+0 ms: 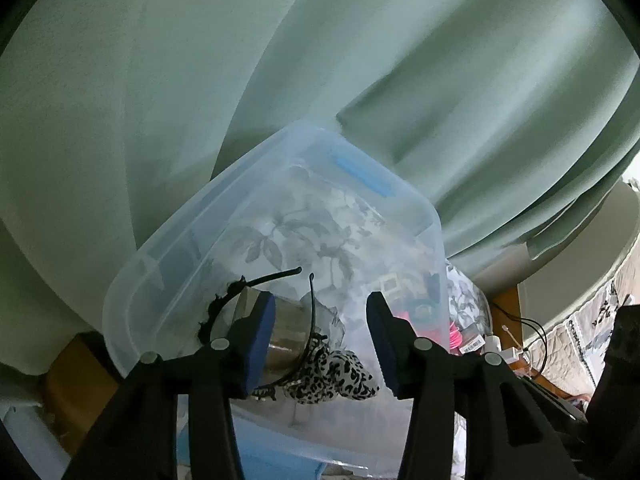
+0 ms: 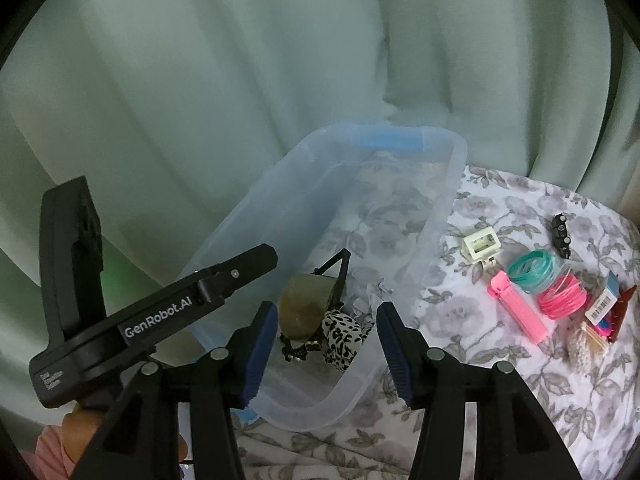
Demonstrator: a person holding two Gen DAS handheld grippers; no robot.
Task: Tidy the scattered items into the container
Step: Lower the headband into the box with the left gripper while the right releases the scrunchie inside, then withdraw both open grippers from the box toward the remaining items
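Observation:
A clear plastic bin with blue handles stands on the floral cloth. Inside it lie a brown tape roll, a black headband and a leopard-print scrunchie. My left gripper is open and empty above the bin's near end, over the tape roll and scrunchie. My right gripper is open and empty over the bin's near edge. Right of the bin lie a white claw clip, a pink clip, teal bands, pink bands and a black clip.
A green curtain hangs close behind the bin. The left gripper's body sits at the bin's left side. A small box, cotton swabs and a dark red clip lie at the far right on the floral cloth.

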